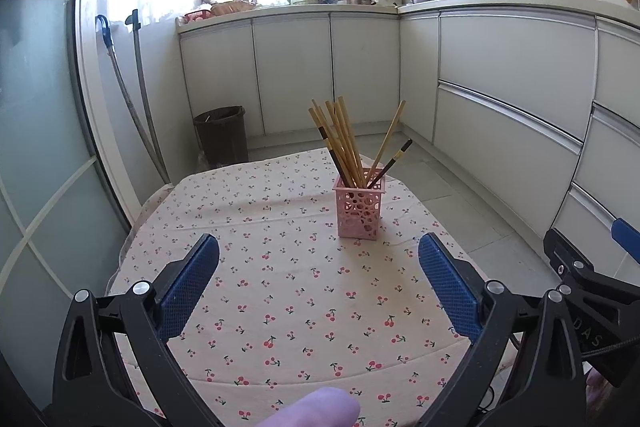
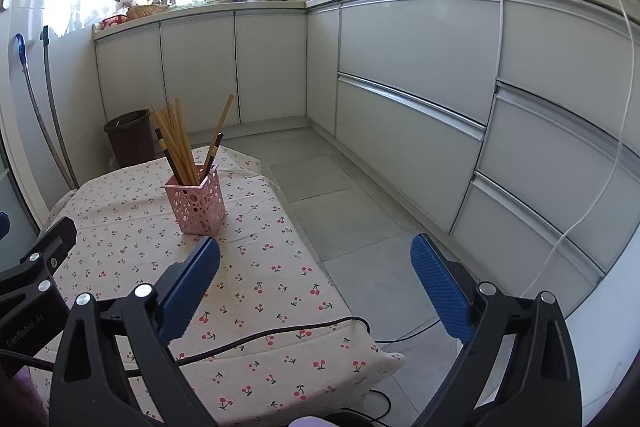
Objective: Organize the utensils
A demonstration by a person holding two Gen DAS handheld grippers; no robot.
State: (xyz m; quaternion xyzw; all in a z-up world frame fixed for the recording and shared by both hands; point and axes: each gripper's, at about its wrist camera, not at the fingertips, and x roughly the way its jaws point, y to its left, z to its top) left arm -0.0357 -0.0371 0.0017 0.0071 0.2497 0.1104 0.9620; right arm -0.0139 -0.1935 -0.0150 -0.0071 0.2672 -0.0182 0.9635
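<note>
A pink plastic holder (image 1: 359, 209), square in section with walls pierced by round holes, stands upright on the tabletop (image 1: 280, 307), which is draped in a pale cloth printed with small red cherries and creased in soft folds. The chopsticks (image 1: 344, 143) stand bundled inside it: most are plain, pale wooden sticks leaning left in a fan, one leans right on its own, and a couple are dark with a light band near the top. Nothing else lies loose on the cloth except a thin black cable (image 2: 280, 335) that snakes over its near edge in the right wrist view. The left gripper (image 1: 319, 283) hovers above the cloth on the near side of the holder, its jaws spread wide with nothing between them; the pads are blue with a fine cross-hatched grip, set on matte black arms with silver rivets. The right gripper (image 2: 316, 287) hangs at the right edge of the tabletop, its jaws likewise wide apart and empty, one pad over the cloth close to the holder's base, the other over the grey tiled floor (image 2: 340, 211). Smooth white cabinet fronts (image 2: 412, 67) with metal rails run behind.
</note>
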